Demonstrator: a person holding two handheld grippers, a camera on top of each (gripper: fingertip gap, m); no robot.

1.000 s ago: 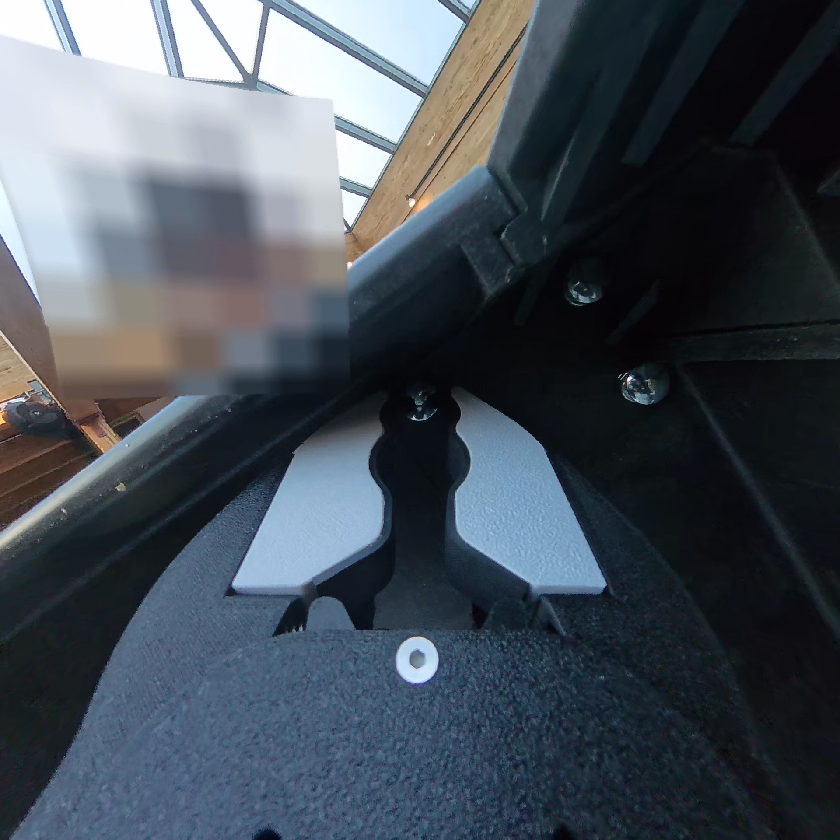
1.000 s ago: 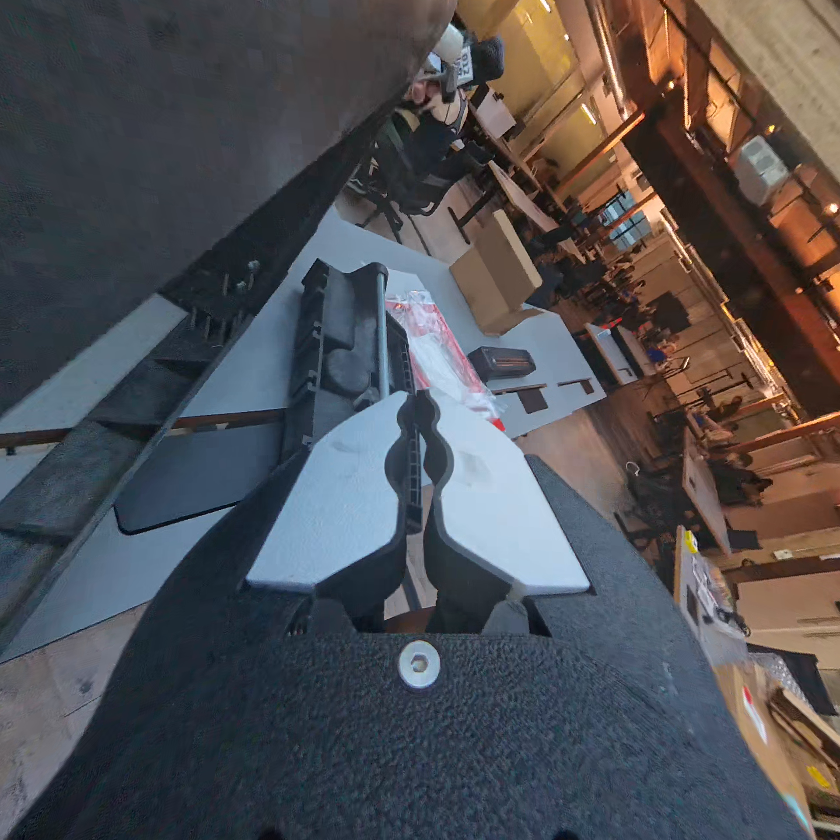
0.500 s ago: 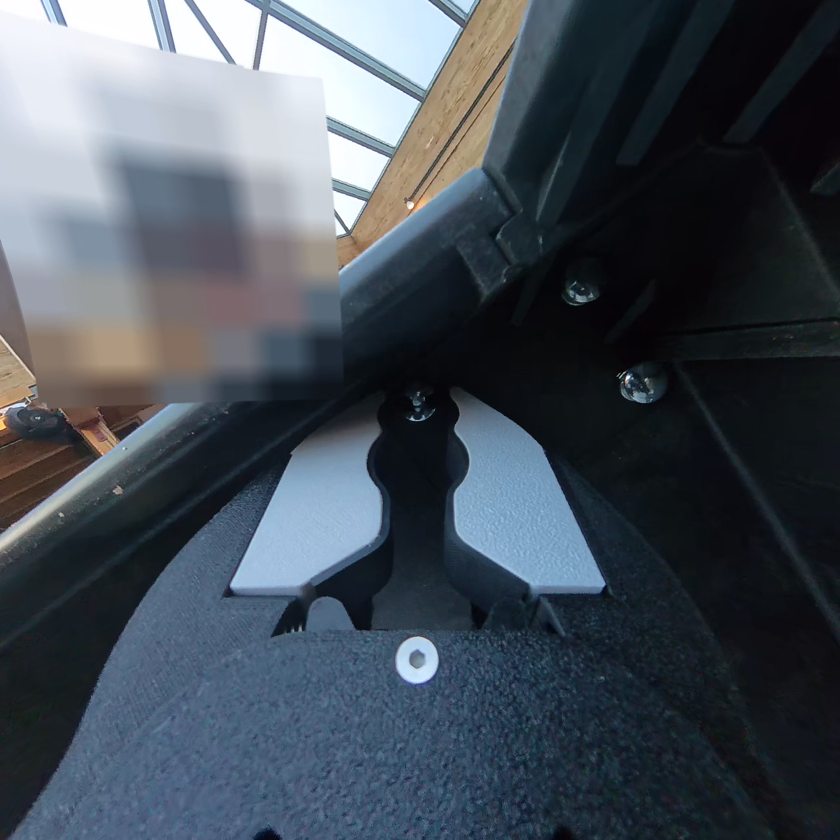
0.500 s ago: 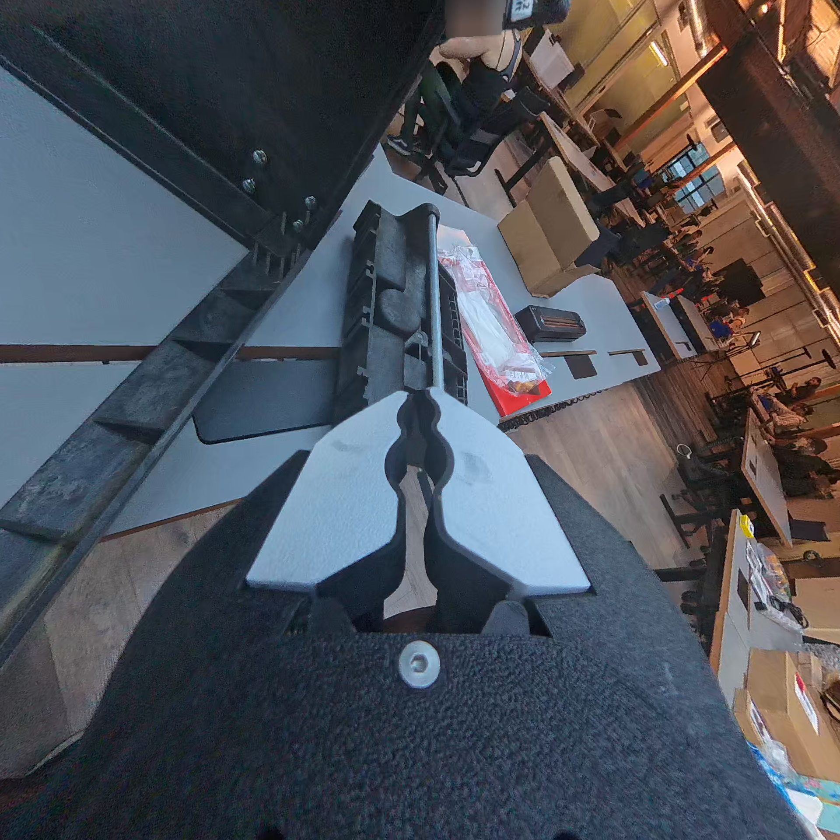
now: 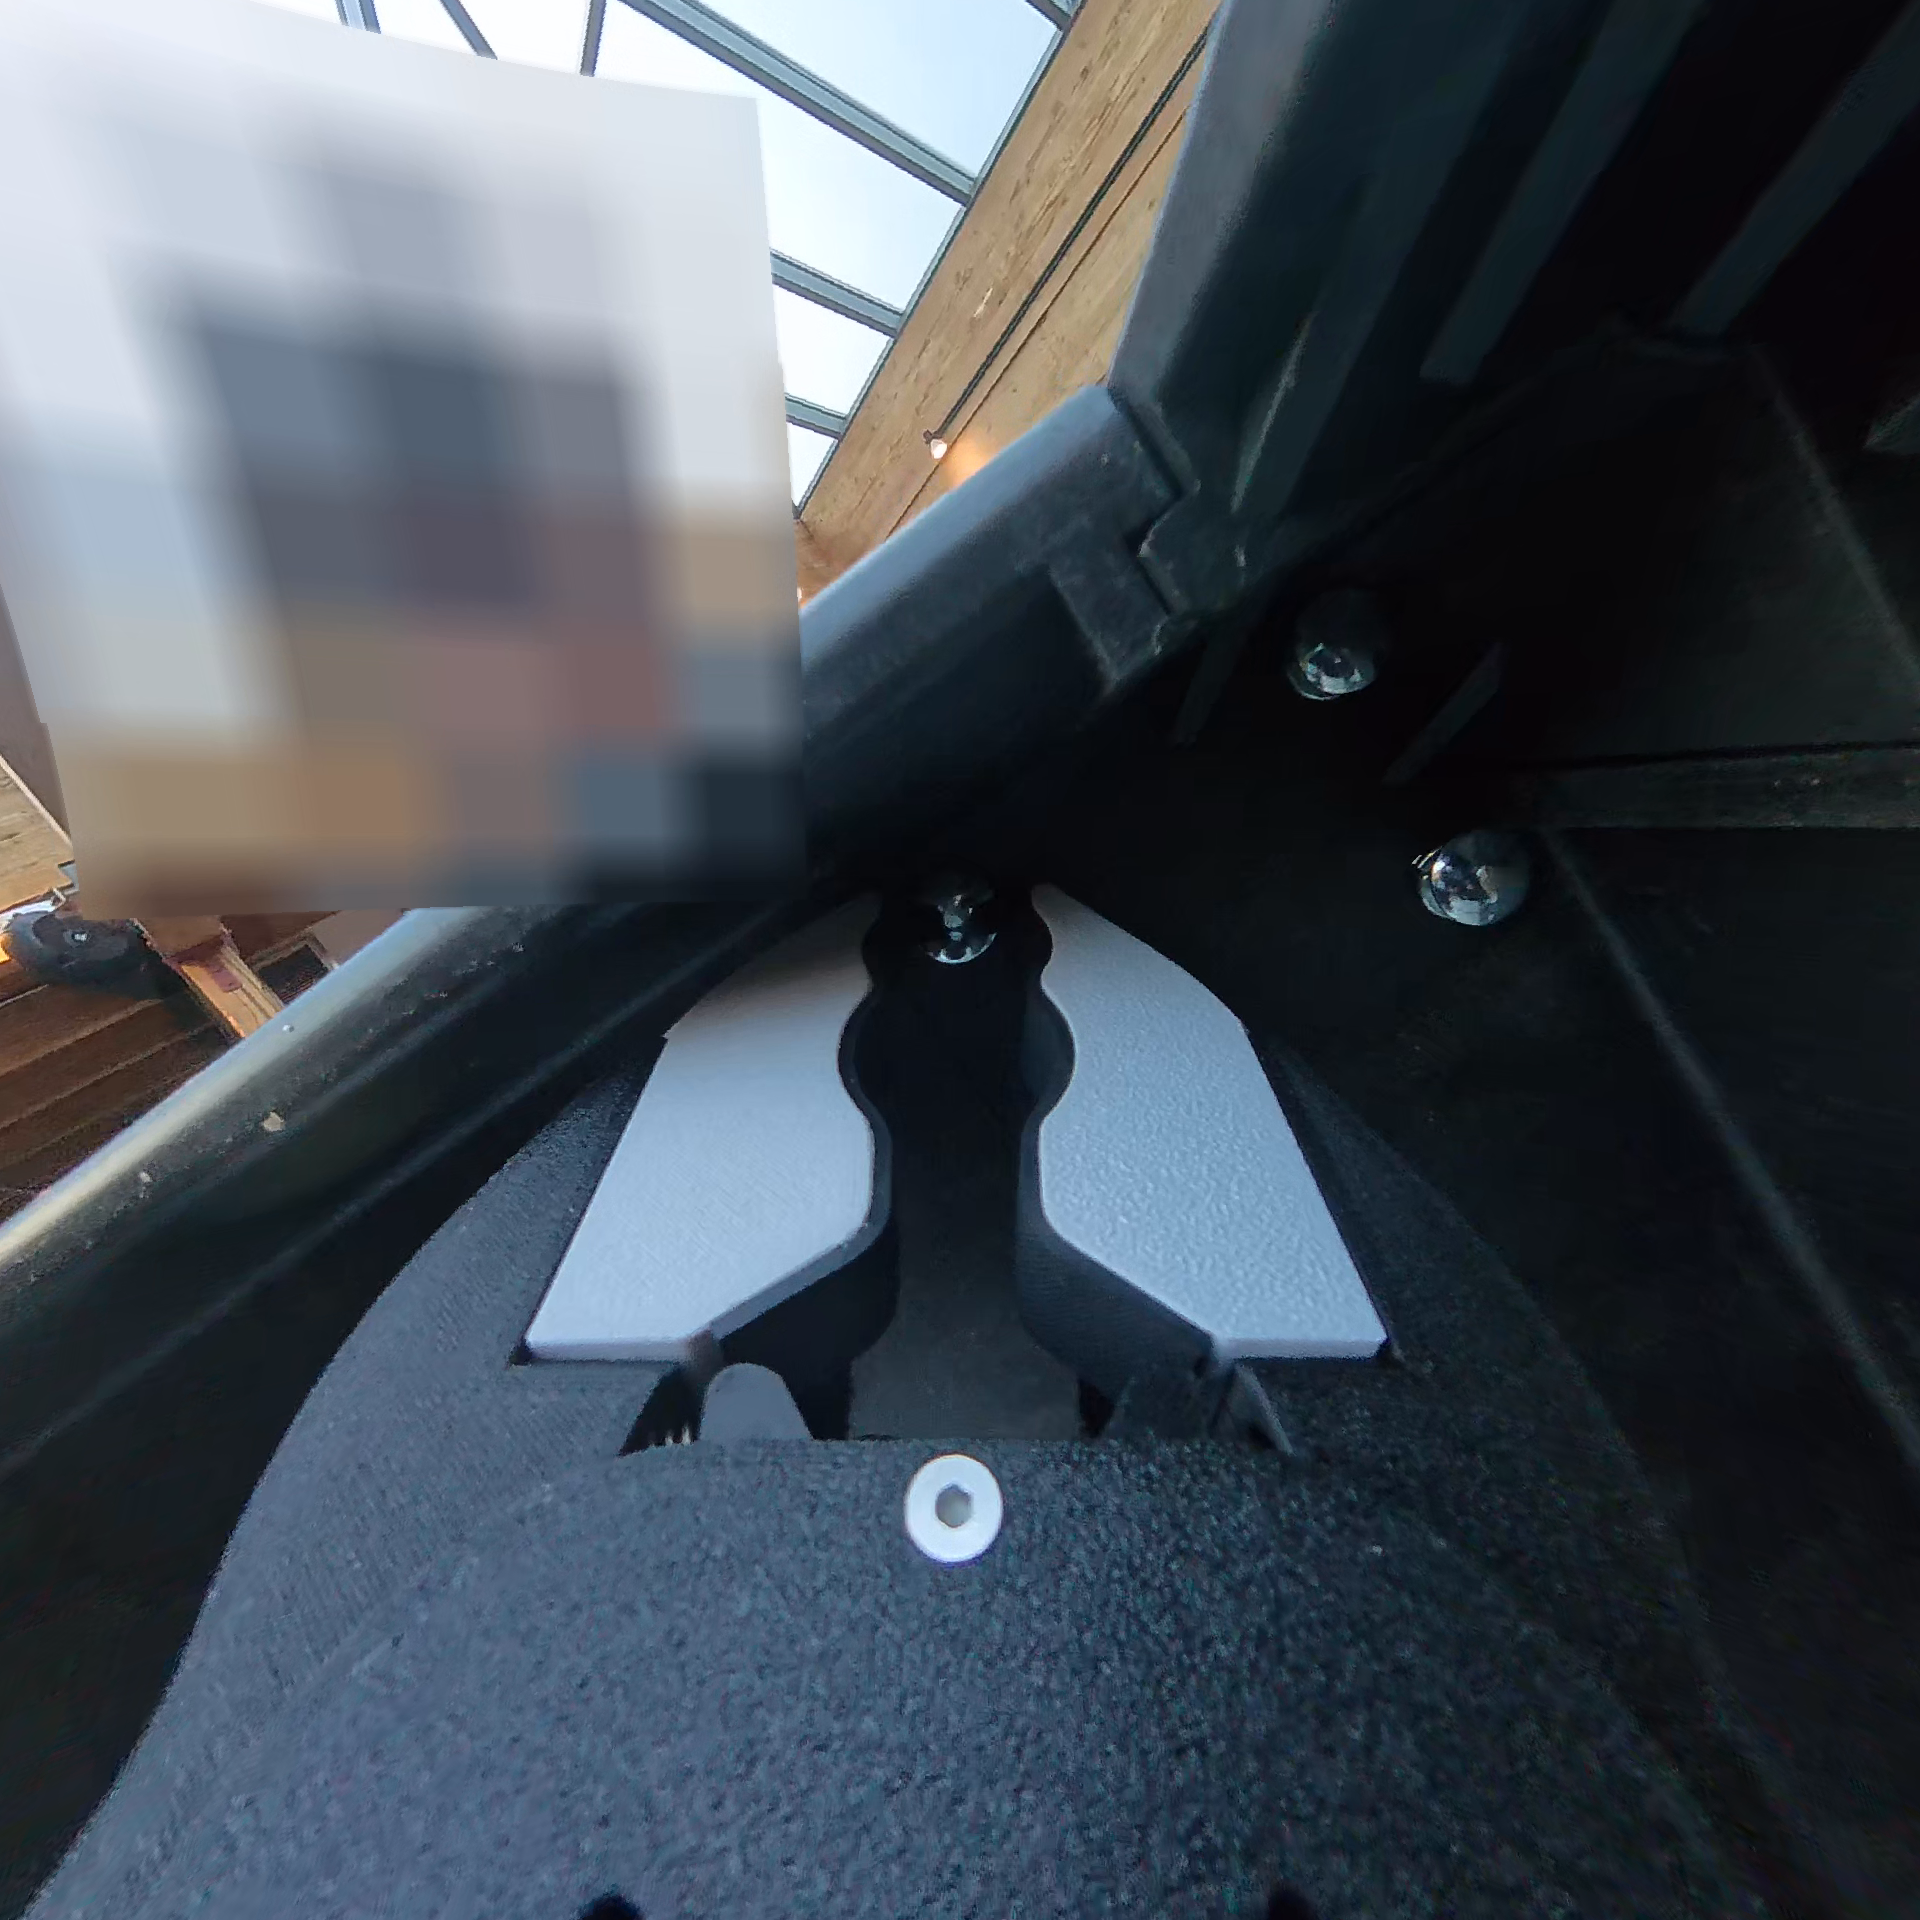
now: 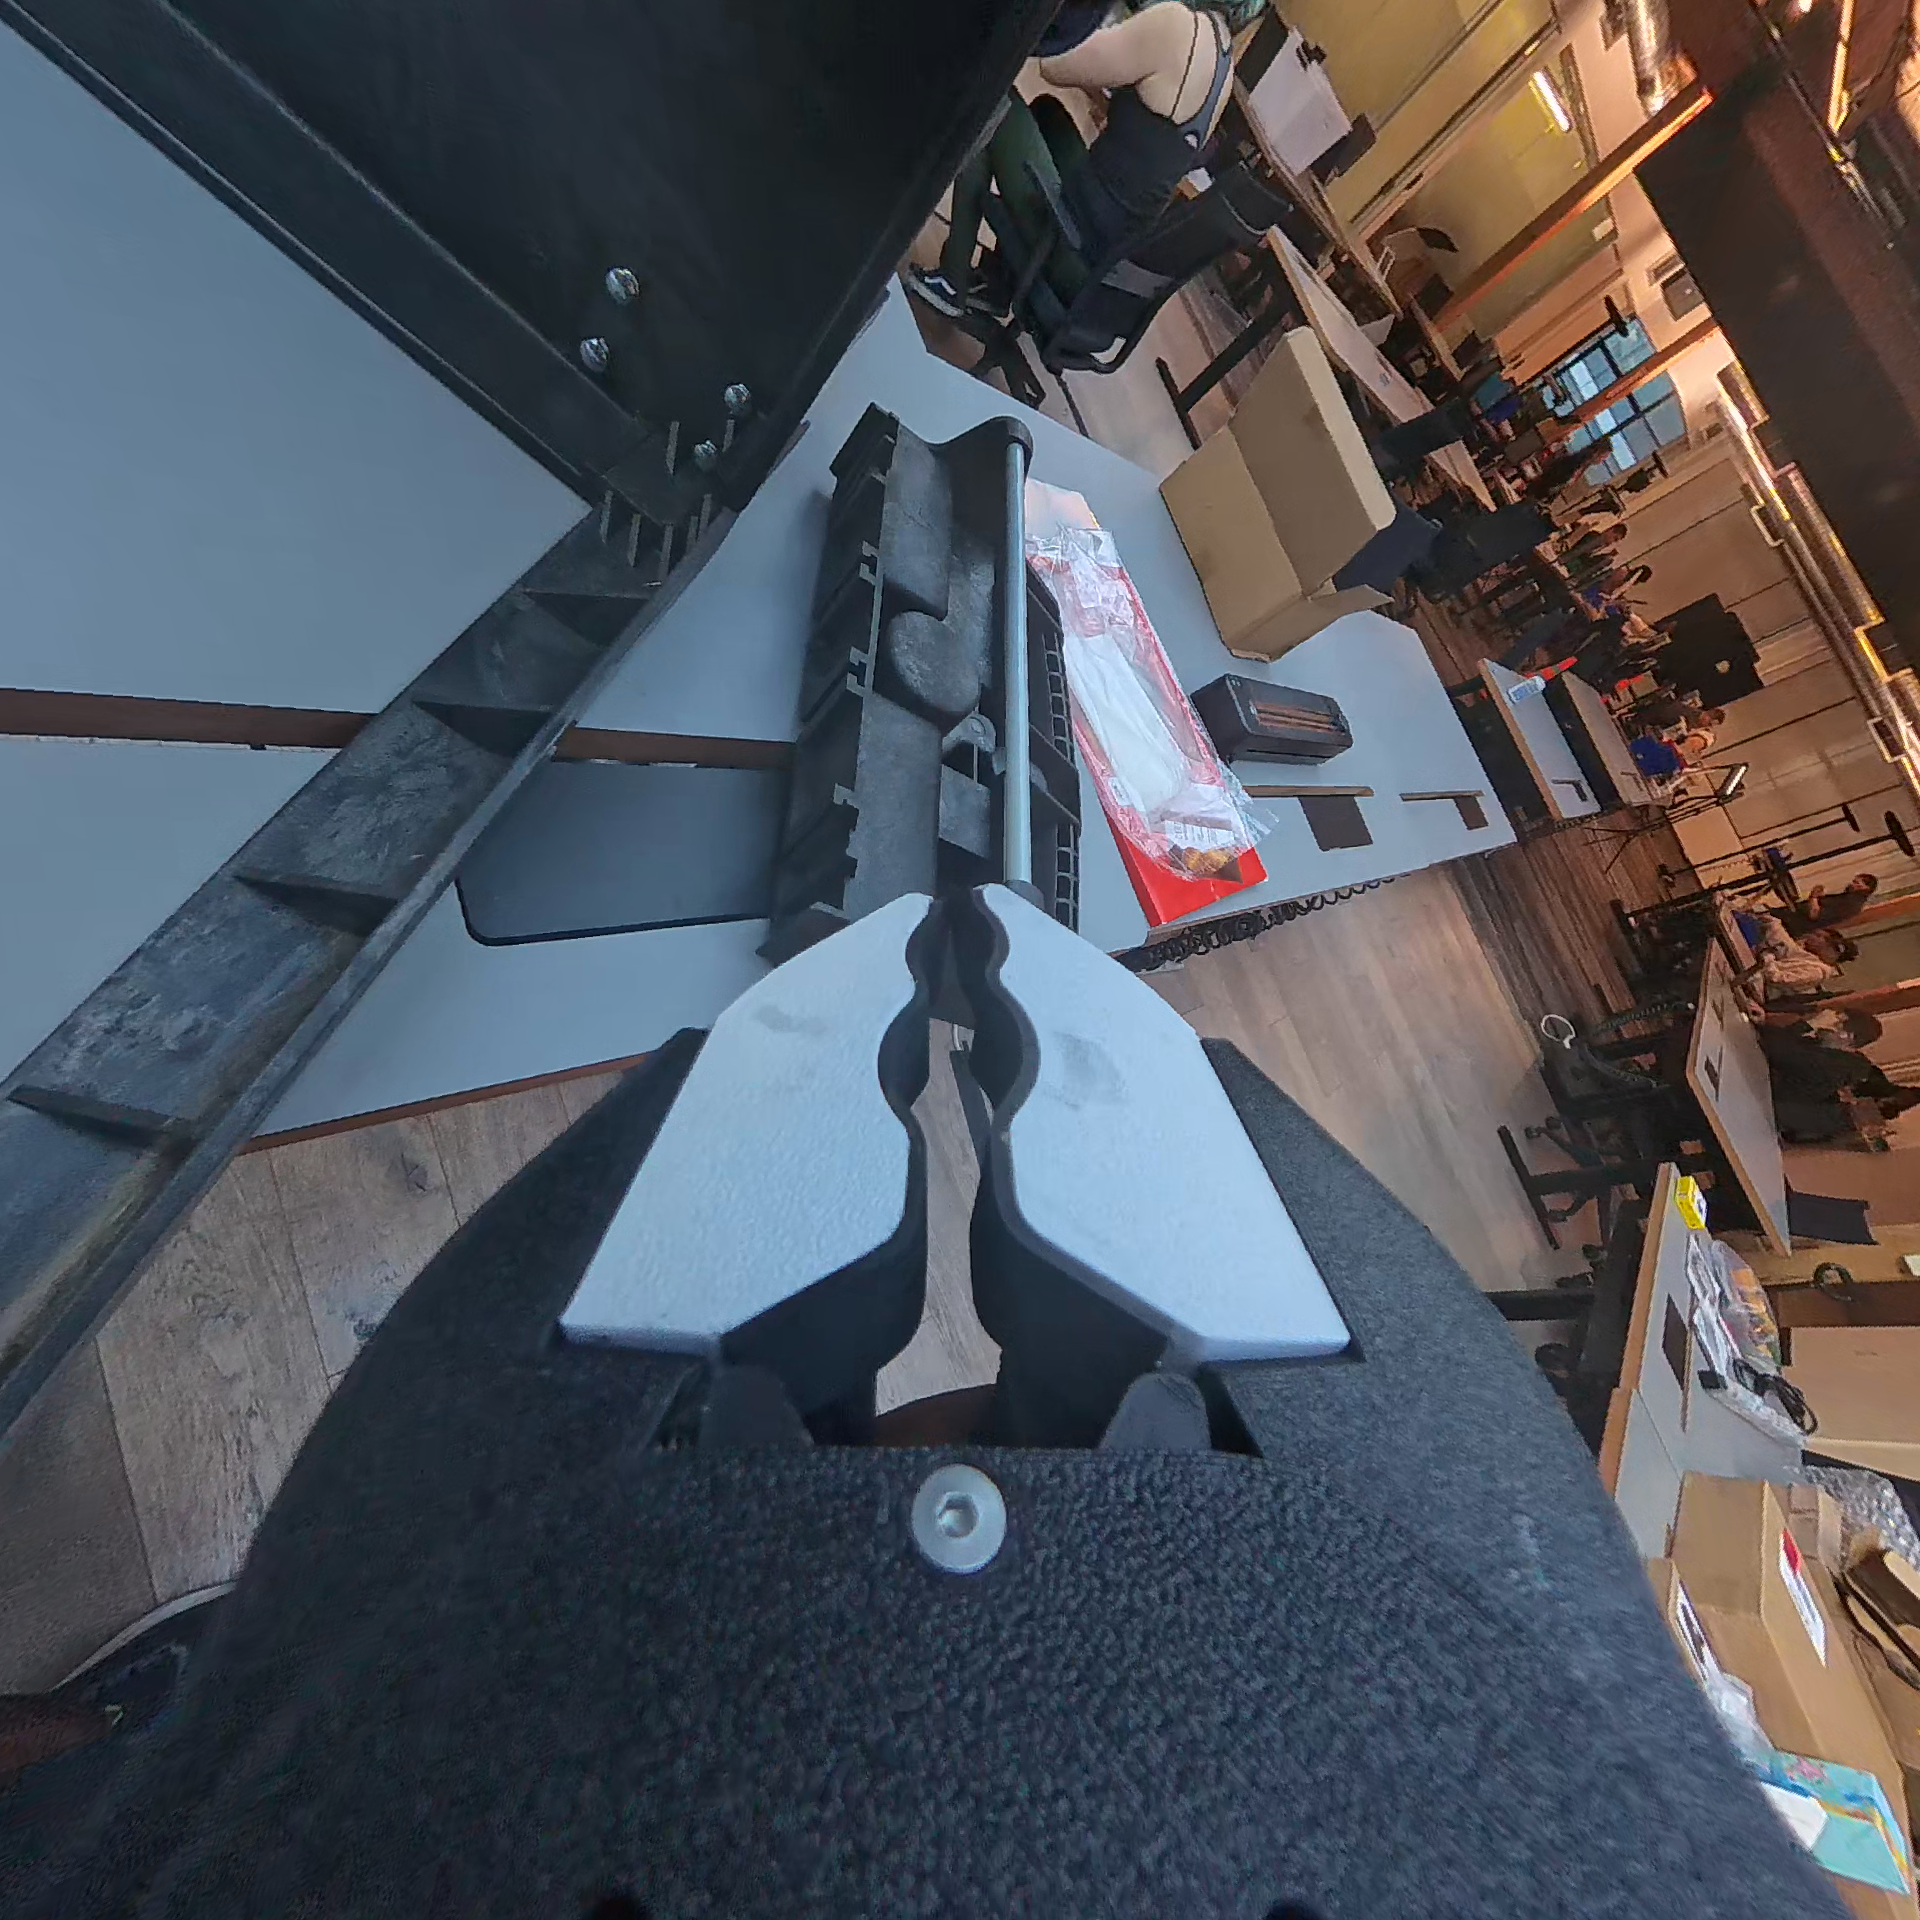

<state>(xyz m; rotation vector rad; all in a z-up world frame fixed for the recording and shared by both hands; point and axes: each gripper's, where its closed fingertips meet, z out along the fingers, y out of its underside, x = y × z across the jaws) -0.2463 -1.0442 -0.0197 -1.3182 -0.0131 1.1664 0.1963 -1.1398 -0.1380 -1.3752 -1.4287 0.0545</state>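
The left gripper (image 5: 956, 920), its white fingers (image 5: 1164, 1132) parted with nothing between them, points up into the corner of a dark ribbed plastic frame (image 5: 1558, 935), a shiny round-headed screw (image 5: 958, 928) directly ahead between the tips. The right gripper (image 6: 958, 914), fingers almost together and empty, faces a long black moulded part with a grey metal rod (image 6: 1013, 665) lying on the grey table (image 6: 260, 520), the rod's long axis running straight away from the tips, a red-and-clear plastic packet (image 6: 1143, 727) just right of it.

Rough matt black plastic frame (image 5: 1558, 1039), shiny metal screws (image 5: 1473, 879)
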